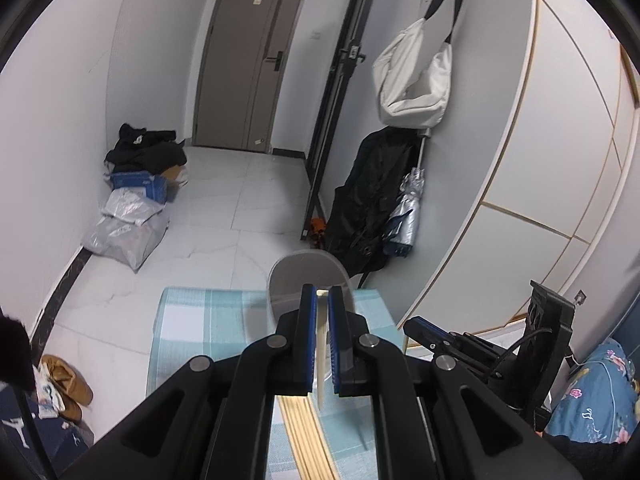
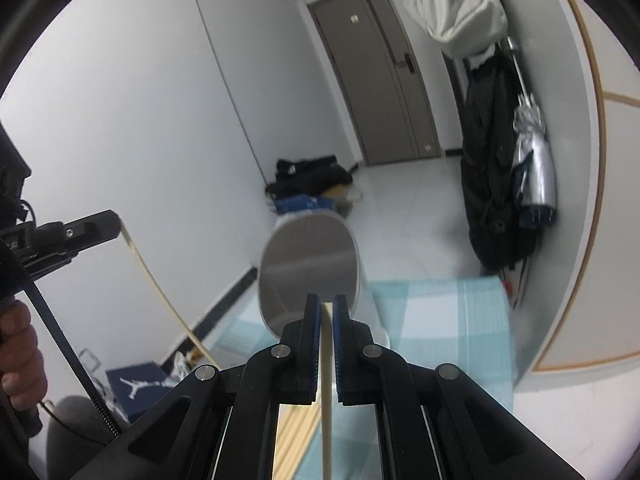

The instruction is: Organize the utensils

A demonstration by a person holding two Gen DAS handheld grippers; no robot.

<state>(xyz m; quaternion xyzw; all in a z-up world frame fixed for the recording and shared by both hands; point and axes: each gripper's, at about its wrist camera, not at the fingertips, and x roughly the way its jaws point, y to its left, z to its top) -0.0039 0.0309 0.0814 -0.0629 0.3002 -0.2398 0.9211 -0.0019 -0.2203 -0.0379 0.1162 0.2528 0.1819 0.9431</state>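
My left gripper is shut on a cream chopstick that hangs down between its blue pads. It also shows at the left of the right wrist view, with the chopstick trailing down from it. My right gripper is shut on a second cream chopstick. A grey cylindrical utensil cup stands on the table just beyond both grippers; its open mouth also shows in the left wrist view. More chopsticks lie bundled on the table below.
The table has a light blue checked cloth. Beyond it are a tiled floor, bags by the left wall, hanging coats and an umbrella, a door and a curved cabinet. My right gripper shows at the lower right.
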